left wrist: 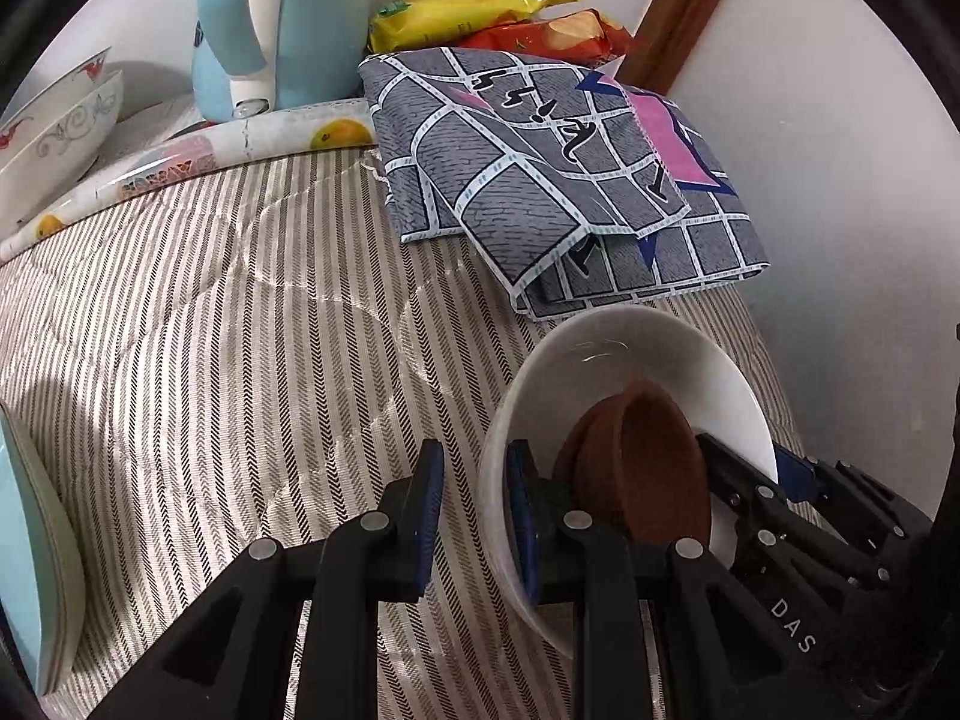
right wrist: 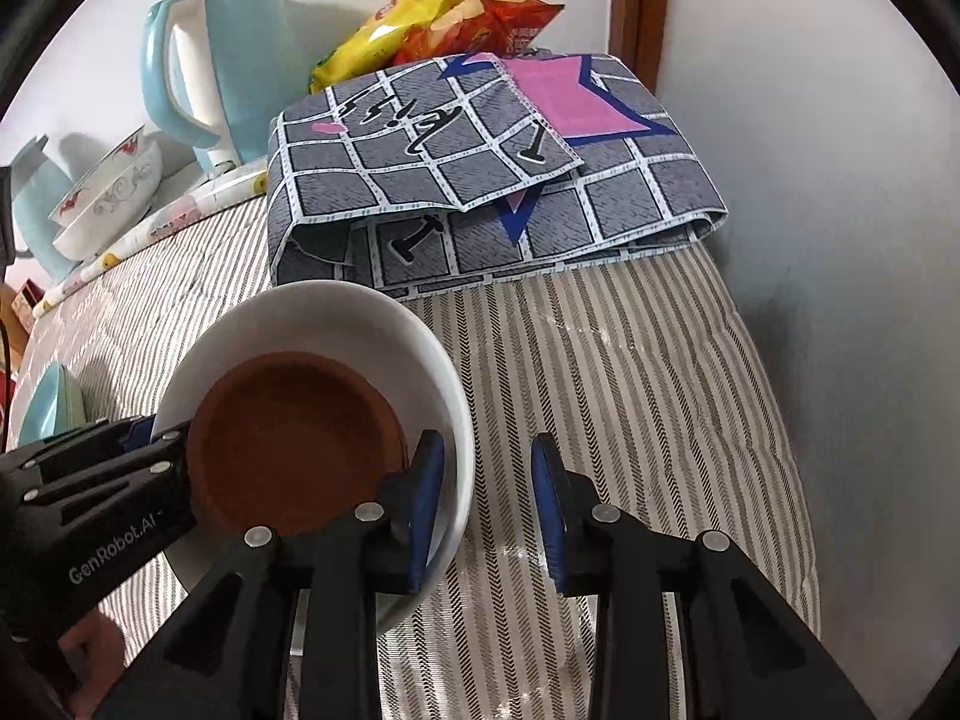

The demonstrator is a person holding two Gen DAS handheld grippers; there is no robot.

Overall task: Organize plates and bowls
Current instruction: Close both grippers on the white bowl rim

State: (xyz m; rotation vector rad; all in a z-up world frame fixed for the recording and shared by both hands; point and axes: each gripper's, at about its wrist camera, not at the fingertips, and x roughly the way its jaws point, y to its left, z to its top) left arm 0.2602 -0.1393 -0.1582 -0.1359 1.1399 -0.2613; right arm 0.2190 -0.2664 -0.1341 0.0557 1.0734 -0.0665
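Note:
A white bowl (left wrist: 654, 360) sits on the striped tablecloth with a brown bowl (left wrist: 642, 468) inside it; both also show in the right wrist view, the white bowl (right wrist: 336, 318) and the brown bowl (right wrist: 294, 438). My left gripper (left wrist: 474, 510) is open, its jaws straddling the white bowl's near rim. My right gripper (right wrist: 489, 504) is open, one finger inside the white bowl's right rim, the other outside. A stack of pale blue plates (left wrist: 36, 570) stands at the left edge. A patterned white bowl (left wrist: 60, 120) sits at the far left.
A folded grey patterned cloth (left wrist: 540, 180) lies just behind the bowls. A light blue kettle (left wrist: 270, 24) and snack bags (left wrist: 480, 6) stand at the back against the wall. The table's right edge runs close to the wall (right wrist: 840, 240).

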